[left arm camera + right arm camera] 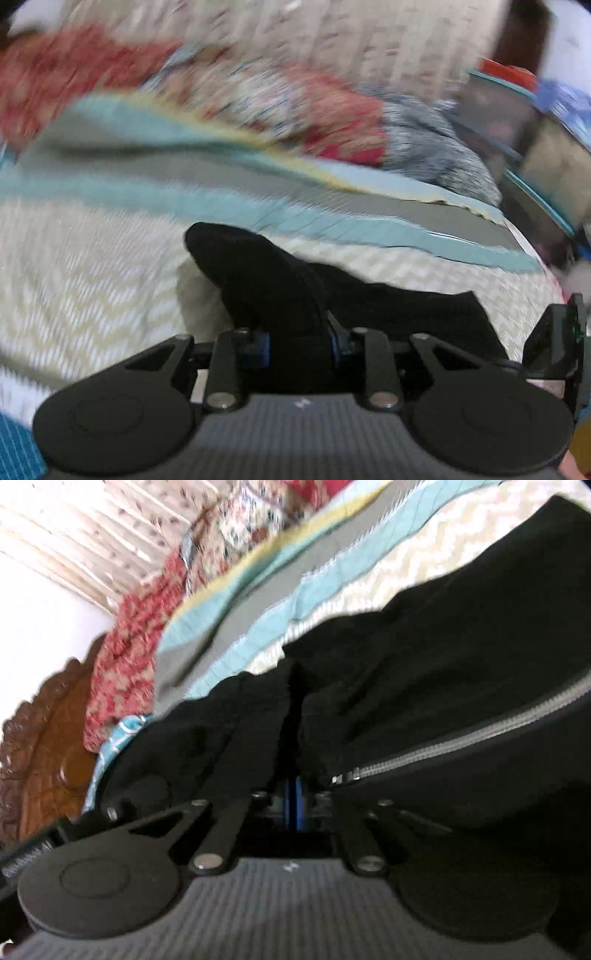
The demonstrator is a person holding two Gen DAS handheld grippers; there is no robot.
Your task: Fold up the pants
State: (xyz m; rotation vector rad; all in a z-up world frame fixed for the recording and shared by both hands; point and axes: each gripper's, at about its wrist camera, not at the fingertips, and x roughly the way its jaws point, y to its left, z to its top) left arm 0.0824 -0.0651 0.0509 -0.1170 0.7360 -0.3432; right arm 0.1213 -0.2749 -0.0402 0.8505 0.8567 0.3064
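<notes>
The black pants (406, 314) lie on a cream chevron bedcover (92, 277). In the left wrist view a fold of them stands up between the jaws. My left gripper (297, 332) is shut on that fold, and the cloth hides its fingertips. In the right wrist view the pants (443, 635) fill the right half, with a grey zipper (461, 742) running across them. My right gripper (293, 746) is shut on a bunch of the black cloth left of the zipper, its fingers buried in the folds.
A teal, grey and yellow striped quilt (184, 173) crosses the bed behind the pants. Beyond it lie red floral cloth (332, 122) and a grey fluffy item (436, 155). A carved wooden headboard (44, 753) stands at the left of the right wrist view. Boxes (535, 110) sit at the right.
</notes>
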